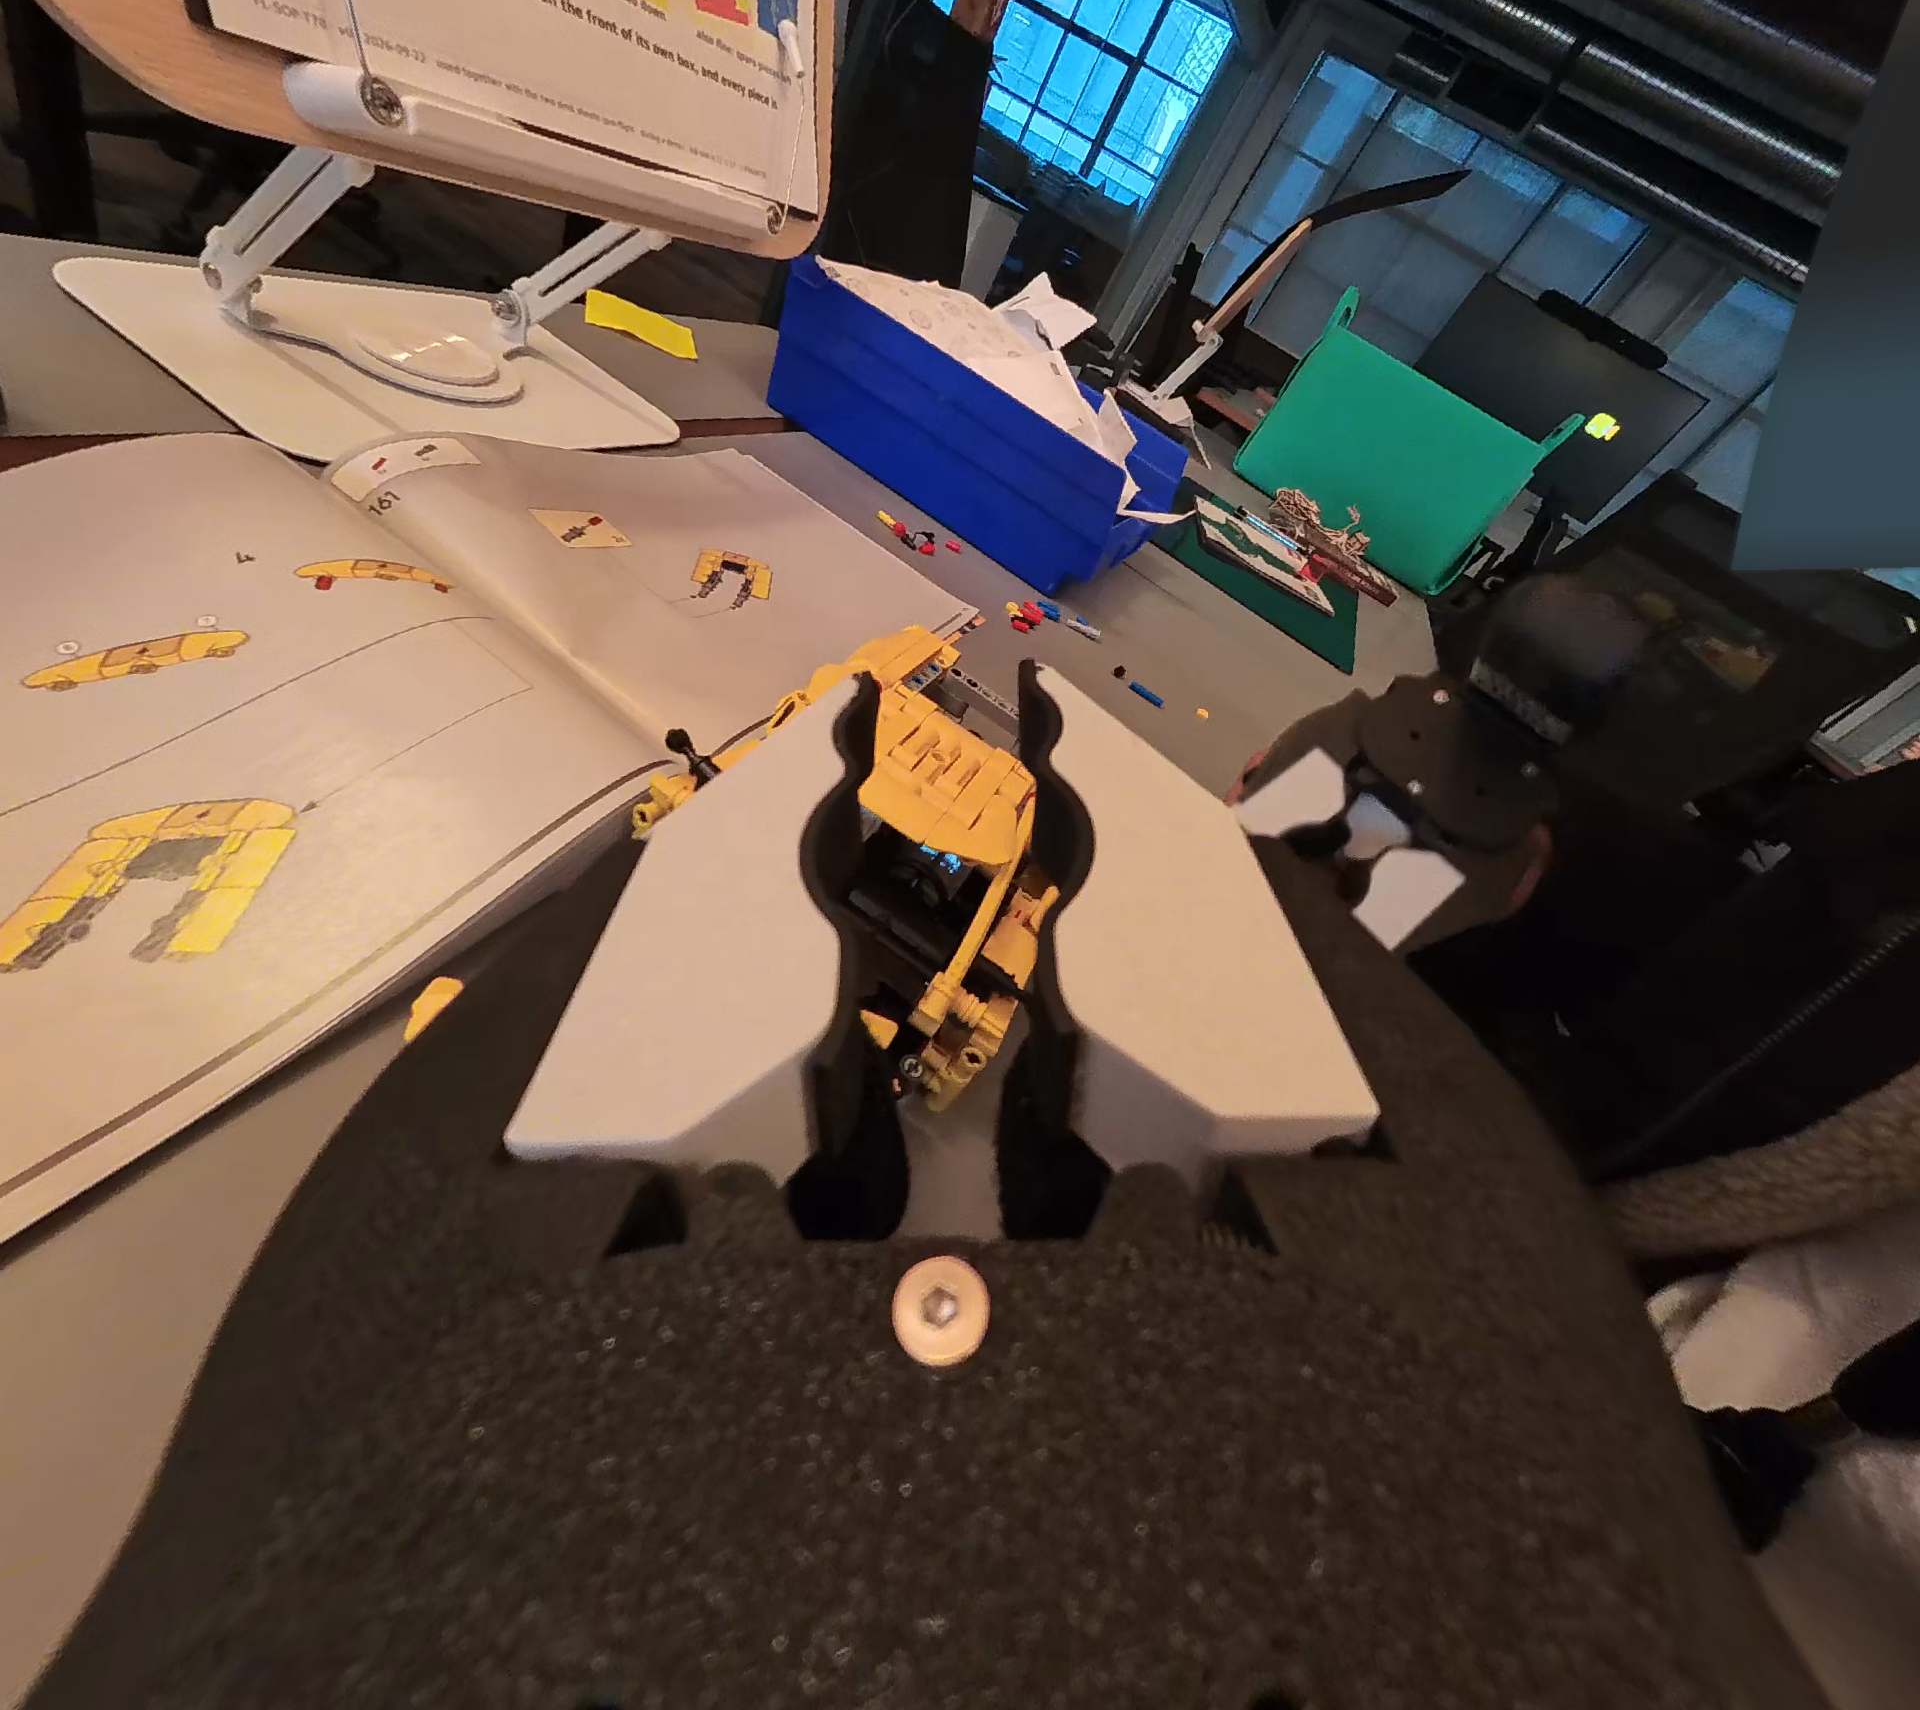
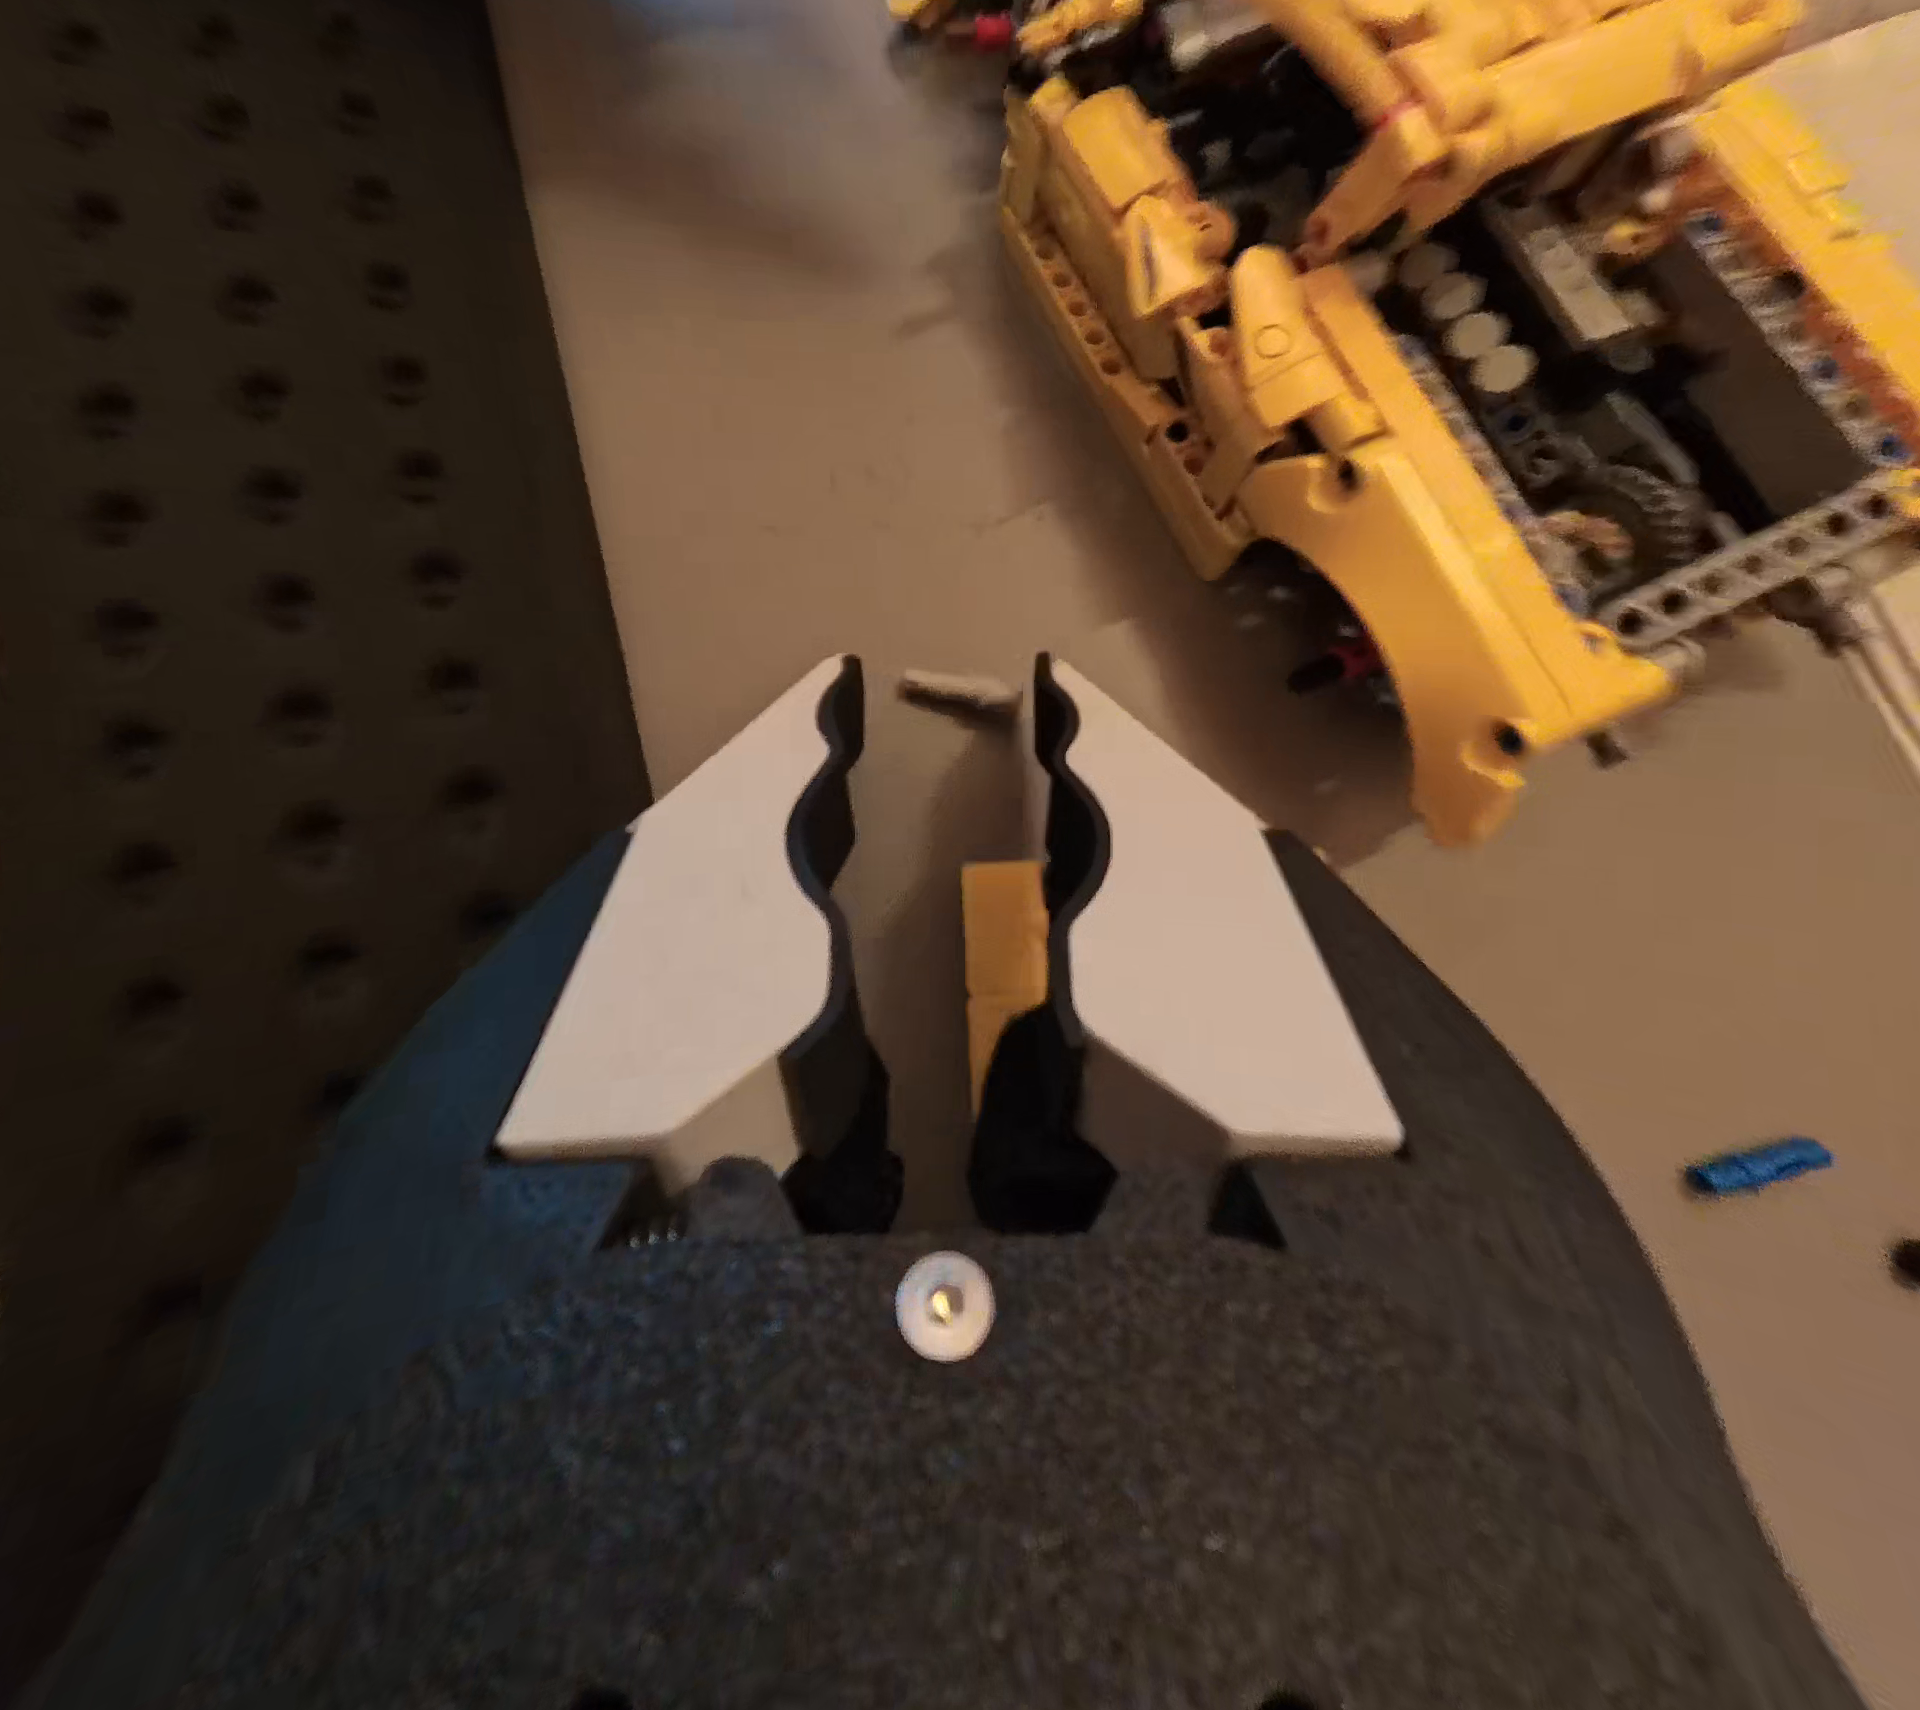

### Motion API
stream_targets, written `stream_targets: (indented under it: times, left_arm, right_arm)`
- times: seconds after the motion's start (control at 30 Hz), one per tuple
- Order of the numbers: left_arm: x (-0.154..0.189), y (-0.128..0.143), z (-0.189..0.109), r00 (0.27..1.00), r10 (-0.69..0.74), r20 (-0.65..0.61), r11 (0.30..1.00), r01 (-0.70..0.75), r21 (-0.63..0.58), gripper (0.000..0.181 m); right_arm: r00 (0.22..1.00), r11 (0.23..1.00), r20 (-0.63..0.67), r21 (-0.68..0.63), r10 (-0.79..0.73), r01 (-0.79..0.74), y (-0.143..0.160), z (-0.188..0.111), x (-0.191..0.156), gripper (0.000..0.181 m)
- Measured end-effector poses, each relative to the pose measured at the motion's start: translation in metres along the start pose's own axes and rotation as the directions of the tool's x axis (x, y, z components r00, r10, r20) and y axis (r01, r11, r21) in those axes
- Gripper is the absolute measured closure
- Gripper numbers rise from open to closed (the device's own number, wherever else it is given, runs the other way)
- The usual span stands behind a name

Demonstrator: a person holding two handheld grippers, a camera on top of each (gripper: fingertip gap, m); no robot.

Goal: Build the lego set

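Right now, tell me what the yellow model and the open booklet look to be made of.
Yellow model: hard moulded plastic by the look, smooth, slightly glossy, with pin holes and crisp edges. Open booklet: printed paper, matte with faint sheen, pages curving at the spine fold.

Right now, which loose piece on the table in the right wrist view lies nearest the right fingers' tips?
The small grey pin, lying flat just ahead of the right gripper. The blue piece lies far off to the side, beside the gripper body.
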State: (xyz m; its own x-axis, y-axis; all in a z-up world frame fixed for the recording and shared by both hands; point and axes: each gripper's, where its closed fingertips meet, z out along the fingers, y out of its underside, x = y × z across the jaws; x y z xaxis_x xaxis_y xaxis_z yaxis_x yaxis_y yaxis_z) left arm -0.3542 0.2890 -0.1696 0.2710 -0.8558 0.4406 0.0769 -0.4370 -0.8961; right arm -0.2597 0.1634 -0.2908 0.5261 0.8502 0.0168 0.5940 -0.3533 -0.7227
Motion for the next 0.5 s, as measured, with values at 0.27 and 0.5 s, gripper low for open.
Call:
stream_targets:
  times: [0.27, 0.5]
  left_arm:
    - [0.002, -0.002, -0.001, 0.999, -0.03, -0.022, 0.999, 0.03, 0.01, 0.155]
    - [-0.002, 0.0, 0.0, 1.0, -0.029, -0.01, 1.0, 0.029, 0.005, 0.155]
  right_arm:
    - [0.729, 0.925, -0.583, 0.114, 0.358, -0.363, 0.101, -0.129, 0.188, 0.157]
    - [0.68, 0.92, -0.653, 0.07, 0.334, -0.385, 0.137, -0.137, 0.22, 0.164]
